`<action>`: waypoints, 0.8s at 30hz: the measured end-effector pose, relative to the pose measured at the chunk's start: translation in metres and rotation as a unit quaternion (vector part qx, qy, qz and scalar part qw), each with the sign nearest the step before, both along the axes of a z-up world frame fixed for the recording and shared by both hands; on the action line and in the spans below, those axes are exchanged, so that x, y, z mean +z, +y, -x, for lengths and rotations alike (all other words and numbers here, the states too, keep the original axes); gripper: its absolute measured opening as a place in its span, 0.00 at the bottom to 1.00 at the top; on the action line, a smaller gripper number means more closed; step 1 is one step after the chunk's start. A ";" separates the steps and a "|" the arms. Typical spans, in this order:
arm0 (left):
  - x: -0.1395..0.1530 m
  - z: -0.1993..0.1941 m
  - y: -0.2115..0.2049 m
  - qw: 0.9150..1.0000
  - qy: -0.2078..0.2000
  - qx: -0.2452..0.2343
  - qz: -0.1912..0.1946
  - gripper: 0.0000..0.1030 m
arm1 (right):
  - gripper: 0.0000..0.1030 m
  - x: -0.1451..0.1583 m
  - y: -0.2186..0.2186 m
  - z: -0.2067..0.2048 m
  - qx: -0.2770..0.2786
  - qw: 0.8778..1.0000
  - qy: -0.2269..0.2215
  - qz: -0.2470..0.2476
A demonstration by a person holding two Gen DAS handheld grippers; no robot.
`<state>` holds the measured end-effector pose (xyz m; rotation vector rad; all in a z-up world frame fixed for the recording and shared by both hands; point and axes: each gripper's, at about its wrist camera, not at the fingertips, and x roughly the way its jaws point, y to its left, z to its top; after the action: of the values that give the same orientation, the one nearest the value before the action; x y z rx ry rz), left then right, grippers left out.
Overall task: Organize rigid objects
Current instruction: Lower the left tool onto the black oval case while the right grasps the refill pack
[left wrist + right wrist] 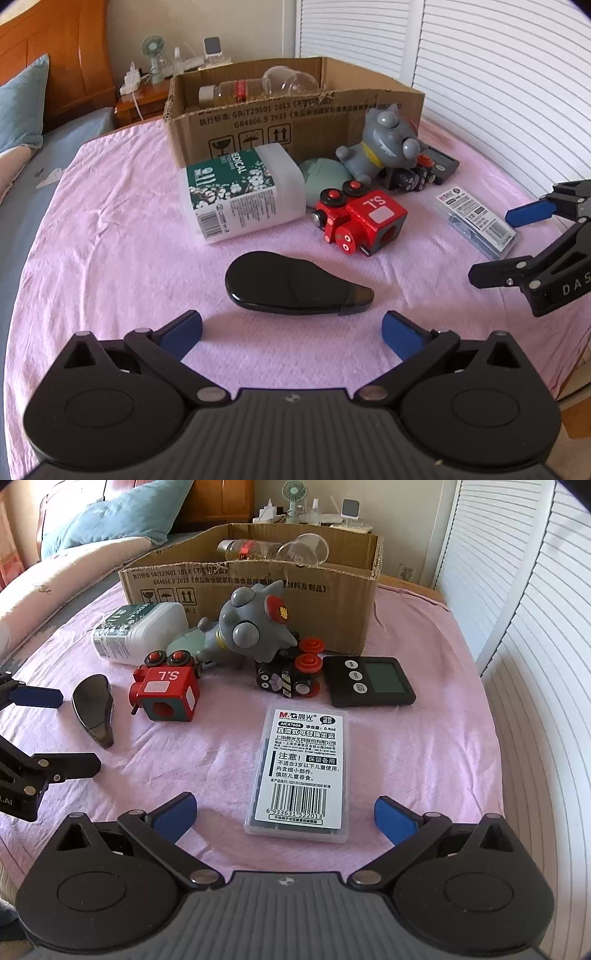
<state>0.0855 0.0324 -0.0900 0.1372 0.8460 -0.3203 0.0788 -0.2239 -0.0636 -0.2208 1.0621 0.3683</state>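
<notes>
My left gripper (291, 334) is open and empty, just short of a black teardrop-shaped case (291, 286) lying on the pink cloth. My right gripper (284, 818) is open and empty, with the near end of a clear plastic refill box (301, 771) between its blue pads. Behind lie a red toy train (360, 219), a white bottle with a green label (240, 194), a grey cat figure (251, 626), a black toy train (291, 675) and a black timer (373, 679). A cardboard box (295, 122) at the back holds a clear bottle and a glass.
The pink cloth (110, 240) covers a bed. White louvred doors (535, 627) run along the right. A wooden nightstand with a small fan (153, 55) stands at the back left, and a blue pillow (110, 517) lies at the head of the bed.
</notes>
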 end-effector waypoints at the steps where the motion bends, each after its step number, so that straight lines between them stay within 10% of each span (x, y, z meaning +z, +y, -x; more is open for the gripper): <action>1: 0.000 -0.002 0.000 1.000 0.000 -0.005 0.000 1.00 | 1.00 0.000 0.001 0.001 0.000 1.000 -0.002 -0.001; 24: 0.000 -0.028 -0.001 0.995 -0.006 -0.096 0.004 0.94 | 1.00 -0.002 -0.001 0.005 0.005 1.000 -0.022 -0.010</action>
<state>0.1133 0.0311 -0.0904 0.2132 0.8209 -0.5034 0.0735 -0.2251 -0.0655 -0.2158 1.0139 0.3820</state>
